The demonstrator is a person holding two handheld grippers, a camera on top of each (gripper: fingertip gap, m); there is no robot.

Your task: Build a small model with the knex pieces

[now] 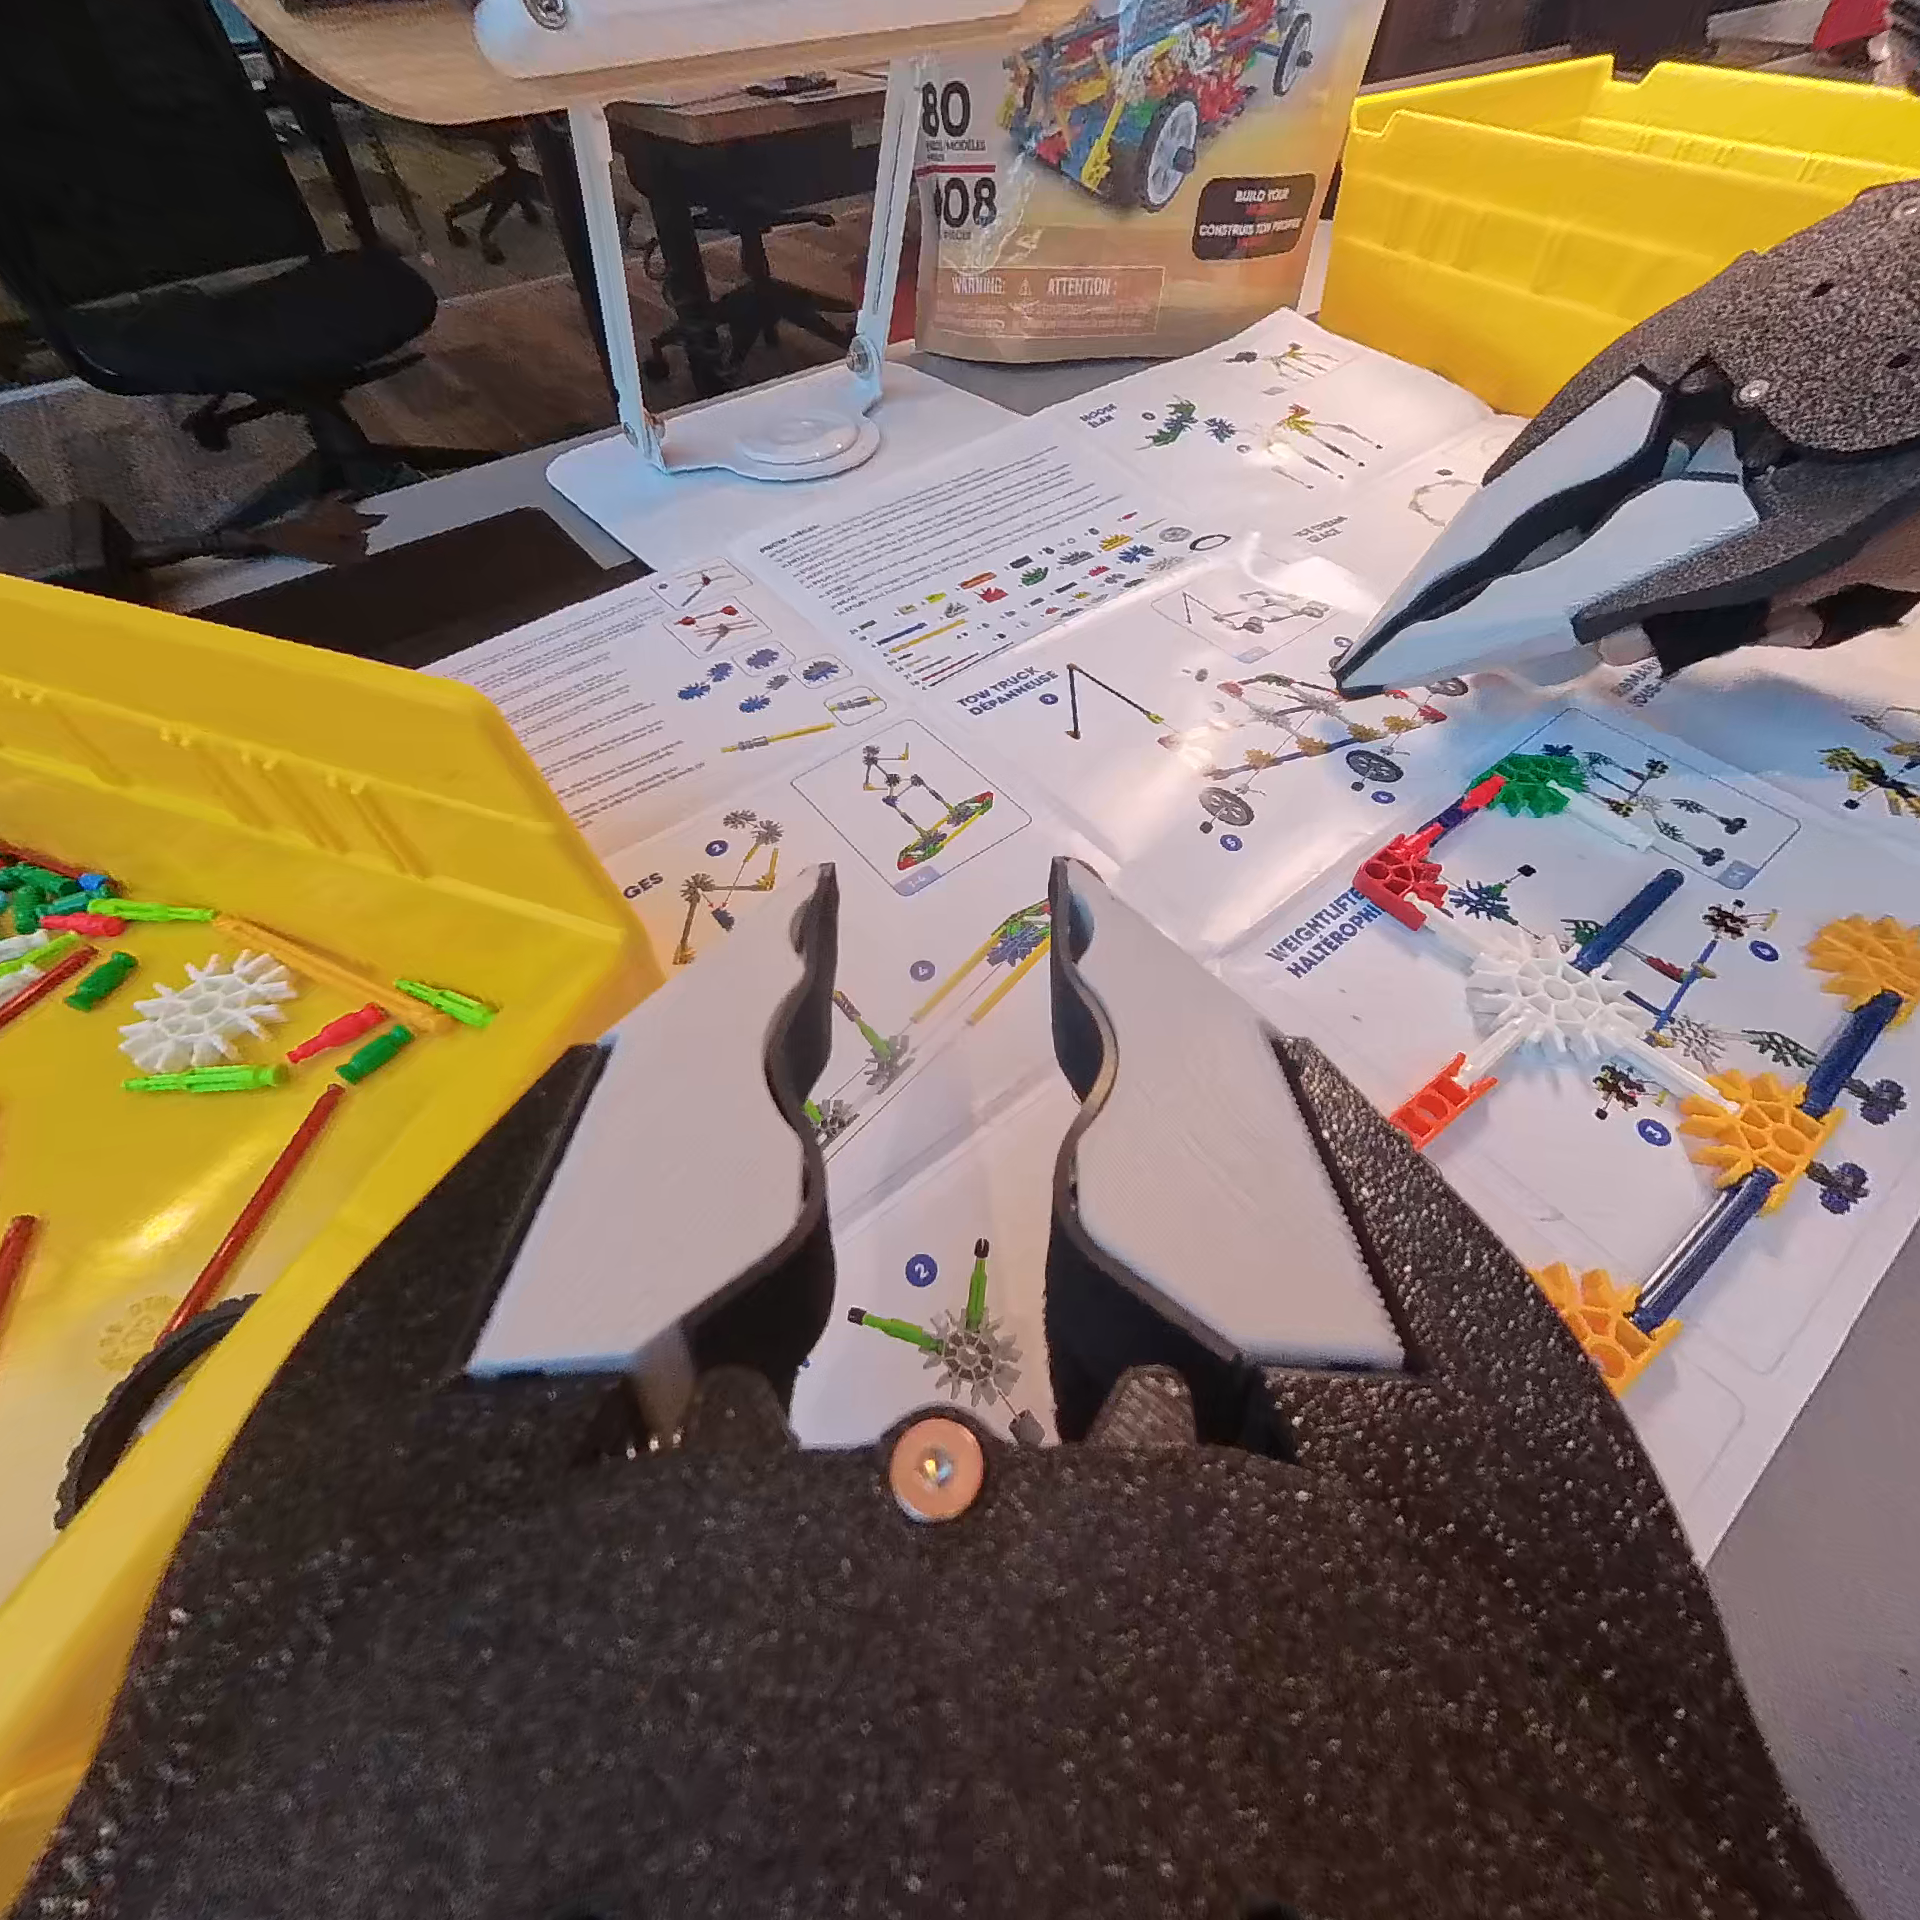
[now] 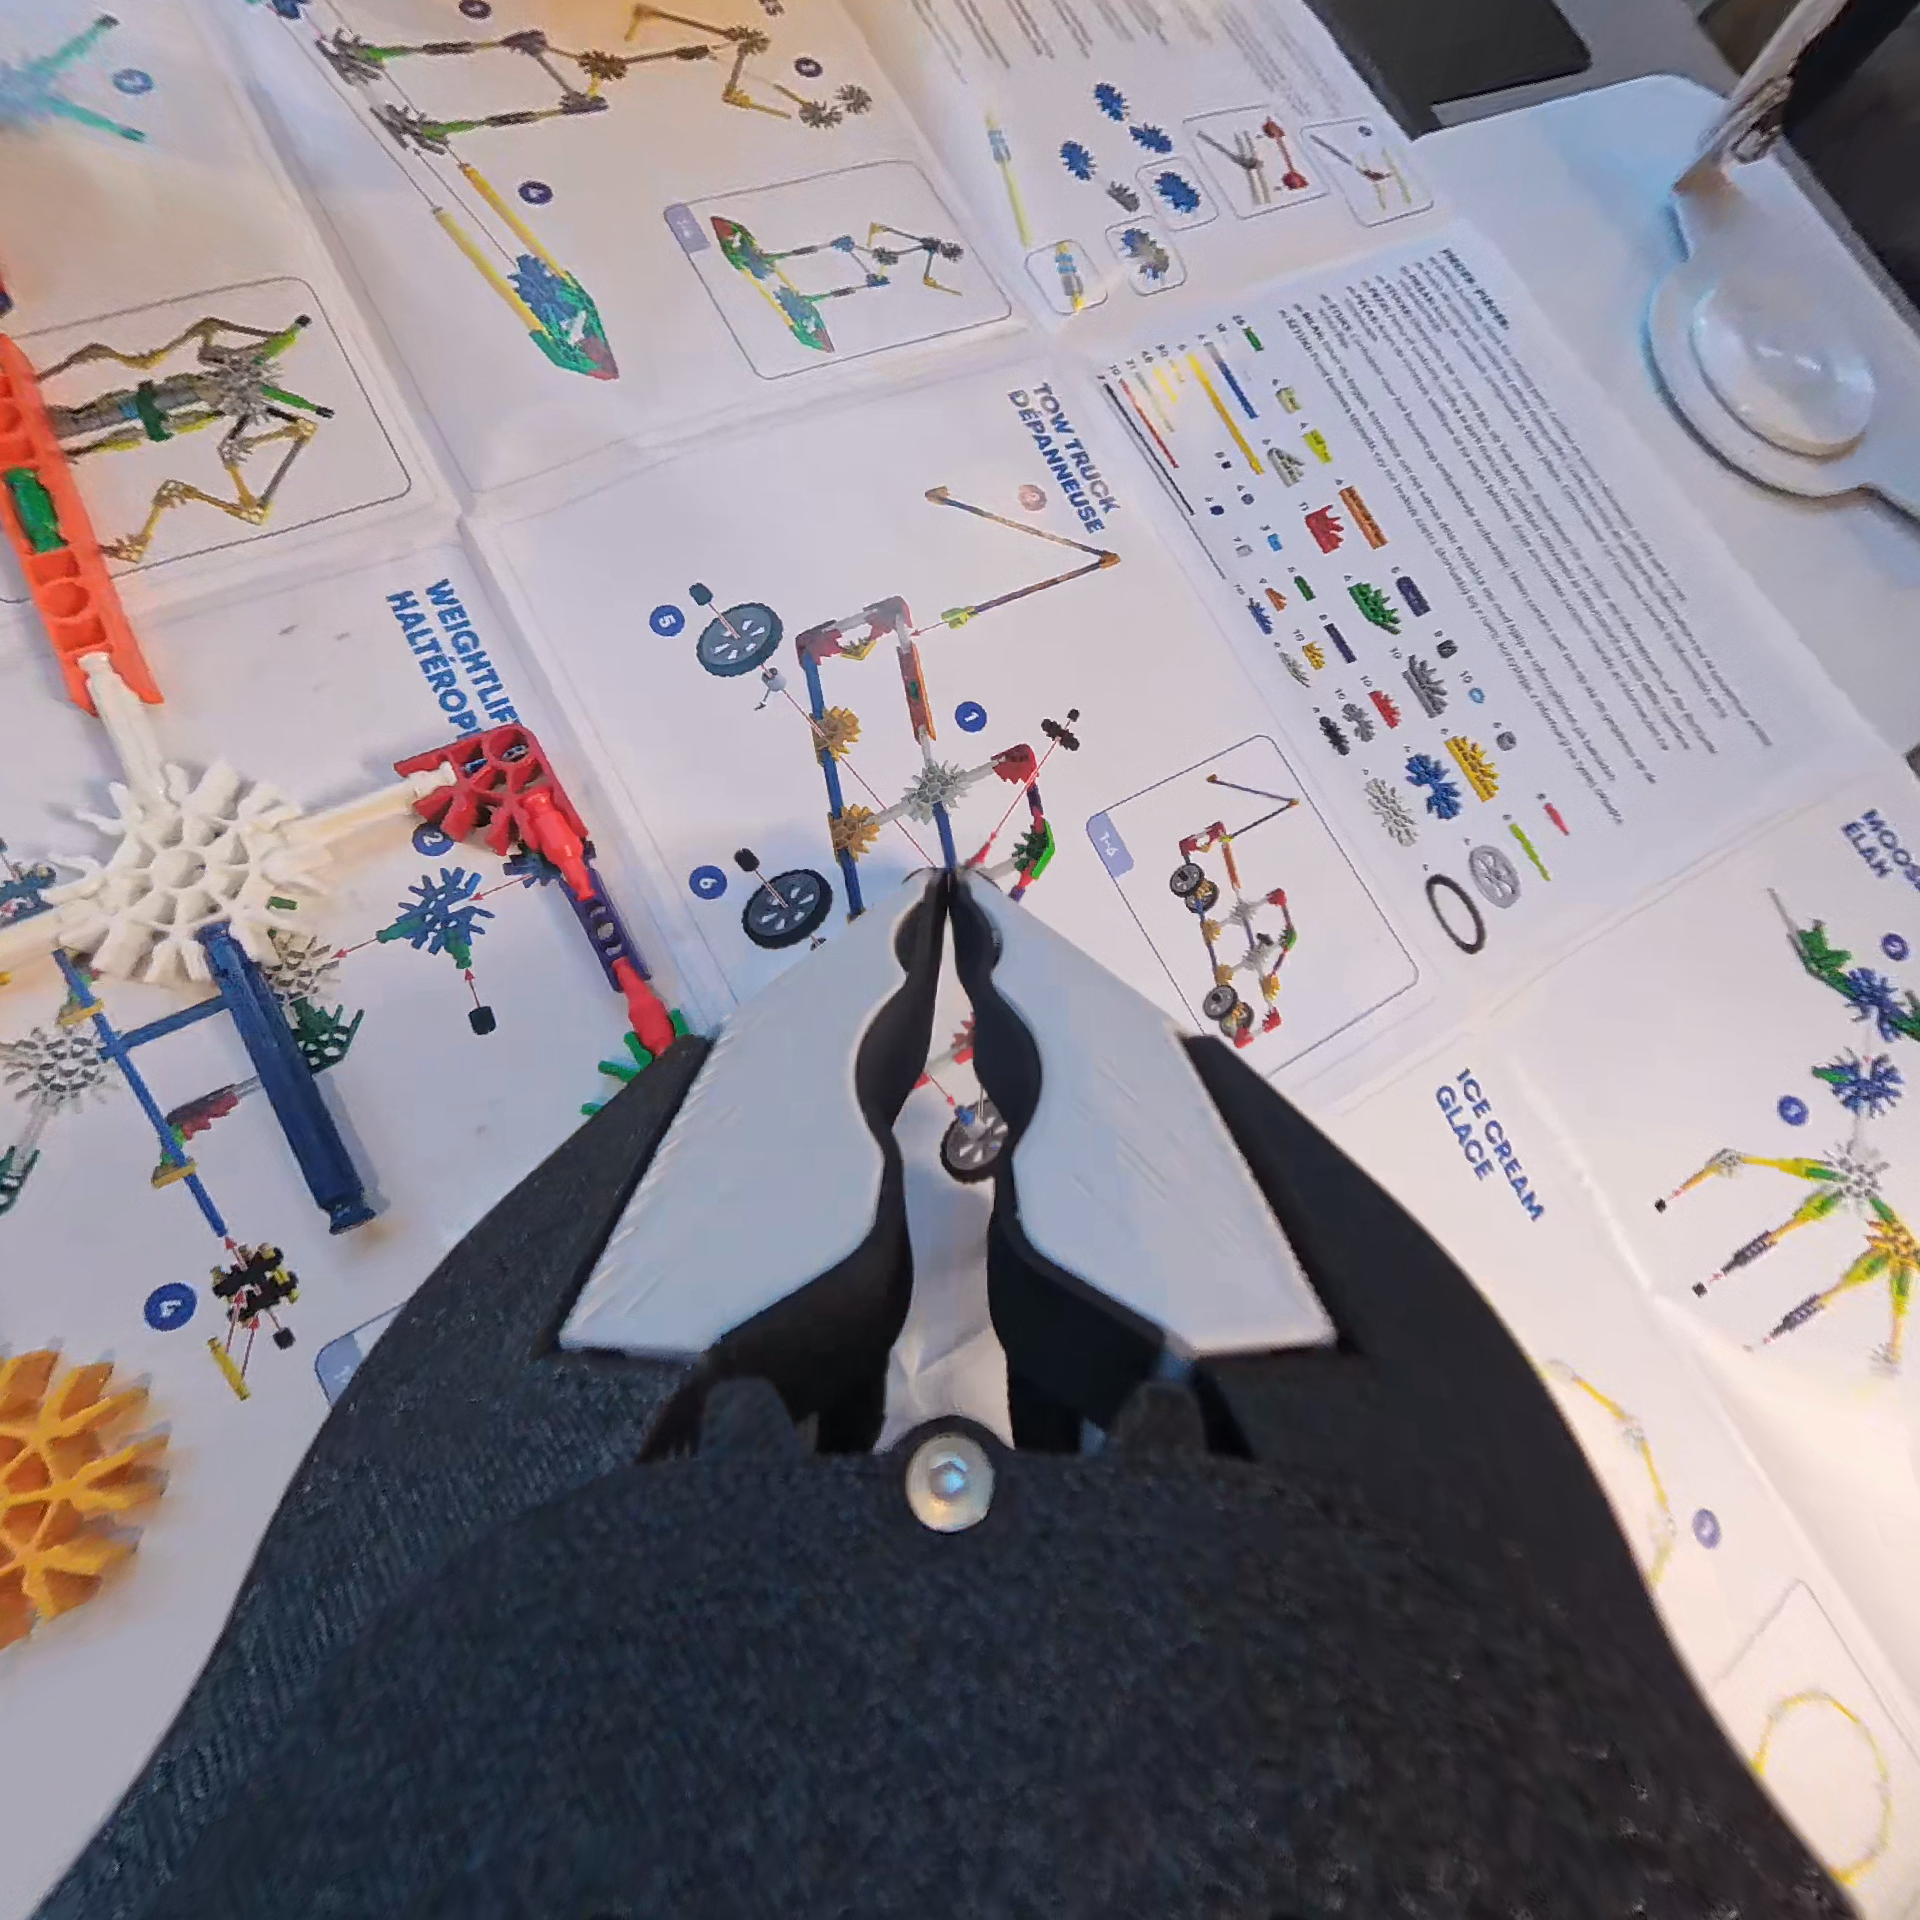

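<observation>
My left gripper (image 1: pixel 940 883) is open with nothing between its fingers, over a white instruction sheet (image 1: pixel 1039 623) beside a yellow bin (image 1: pixel 312 810). My right gripper (image 2: pixel 948 878) is shut with nothing between its pads, tips low over a printed vehicle drawing on the sheet (image 2: pixel 1195 582). It also shows in the left wrist view (image 1: pixel 1351 681), tips touching or just above the paper. A partly built rod-and-connector model lies on the sheet: white snowflake connector (image 1: pixel 1548 992) (image 2: pixel 187 862), red connector (image 1: pixel 1403 878) (image 2: pixel 499 790), blue rods (image 1: pixel 1631 920) (image 2: pixel 281 1081), yellow connectors (image 1: pixel 1756 1127).
The yellow bin holds a white connector (image 1: pixel 208 1008), green, red and orange rods (image 1: pixel 447 1003) and a black wheel (image 1: pixel 135 1392). A second yellow bin (image 1: pixel 1610 208) stands at the back right. A white lamp base (image 1: pixel 800 442) (image 2: pixel 1787 384) and a toy bag (image 1: pixel 1122 177) stand behind the sheet. About 20 cm separates my left fingertips from my right.
</observation>
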